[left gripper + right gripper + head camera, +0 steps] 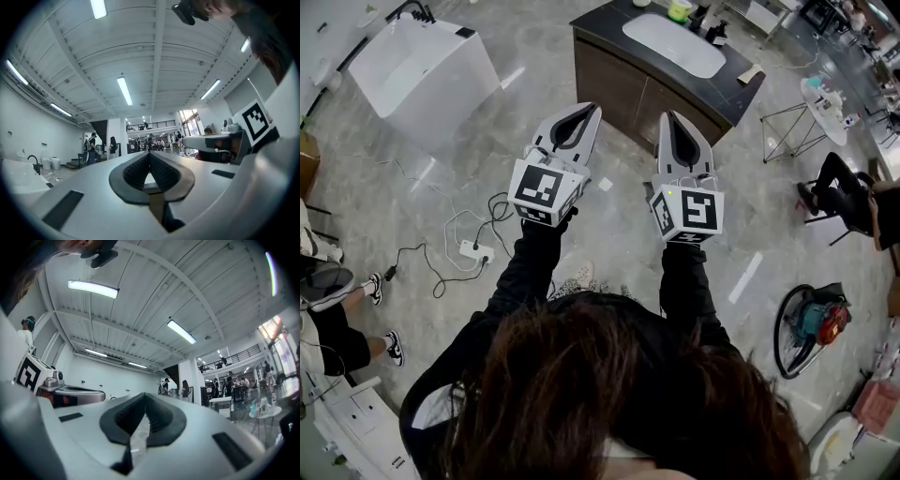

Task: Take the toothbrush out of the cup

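Fingers of left gripper (589, 112) and right gripper (670, 117) closed, empty (their own views show only ceiling (154, 56)). Head view alone shows table (602, 28) ahead of them; toothbrush too small to tell.

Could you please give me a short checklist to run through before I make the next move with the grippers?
1. Left gripper empty: ok, jaws together with nothing between them.
2. Right gripper empty: ok, jaws together and empty too.
3. Jaws apart, ready to grasp: not ok, both are shut.
4. Sight of the cup and toothbrush: cannot tell; the small items at the far end of the vanity counter are too small to identify.
5. Grippers at the counter: not ok, both seem to be short of it.
6. Footing: ok, the power strip and its cables lie off to the left on the floor.
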Available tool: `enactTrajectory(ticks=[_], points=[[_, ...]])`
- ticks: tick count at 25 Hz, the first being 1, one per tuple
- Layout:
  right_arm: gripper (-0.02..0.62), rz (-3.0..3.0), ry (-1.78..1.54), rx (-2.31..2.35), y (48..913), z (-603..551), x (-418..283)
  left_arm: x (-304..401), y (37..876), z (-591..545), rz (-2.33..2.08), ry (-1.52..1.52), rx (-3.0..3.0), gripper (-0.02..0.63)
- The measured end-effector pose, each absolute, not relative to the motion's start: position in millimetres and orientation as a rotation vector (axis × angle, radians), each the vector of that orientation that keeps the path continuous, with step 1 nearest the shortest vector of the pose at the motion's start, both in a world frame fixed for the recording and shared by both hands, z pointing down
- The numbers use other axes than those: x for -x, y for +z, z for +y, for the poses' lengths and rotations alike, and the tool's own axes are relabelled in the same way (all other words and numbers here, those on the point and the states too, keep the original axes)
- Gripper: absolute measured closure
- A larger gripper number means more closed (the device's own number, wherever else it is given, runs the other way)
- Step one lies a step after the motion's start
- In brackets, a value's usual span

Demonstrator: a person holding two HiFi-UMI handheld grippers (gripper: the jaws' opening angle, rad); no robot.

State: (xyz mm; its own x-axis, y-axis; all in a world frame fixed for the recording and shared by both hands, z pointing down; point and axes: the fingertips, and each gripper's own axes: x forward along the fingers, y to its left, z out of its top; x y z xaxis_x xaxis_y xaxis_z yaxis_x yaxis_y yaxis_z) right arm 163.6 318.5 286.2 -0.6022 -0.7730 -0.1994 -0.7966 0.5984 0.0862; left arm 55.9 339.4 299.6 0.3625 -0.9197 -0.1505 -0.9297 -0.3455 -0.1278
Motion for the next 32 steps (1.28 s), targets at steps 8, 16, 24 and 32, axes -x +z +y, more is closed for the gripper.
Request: enactTrajectory(ticks=[8, 16, 24, 32], points=[[0.595, 2.676, 0.263, 1.332, 285, 282, -122, -15, 296, 300, 1.655, 0.087, 2.437, 0.600], [0.595, 2.687, 0.255, 1.346, 292, 258, -102, 4, 302, 277, 1.646, 0.093, 2.452, 0.601], [0.595, 2.712, 0.274, 1.329, 298, 214, -90, 15, 308, 234, 1.677, 0.077, 2.438, 0.600], [0.595, 2.719, 0.262, 1.297, 294, 134, -85, 25, 297, 165, 1.714, 0.094, 2.398, 0.601]])
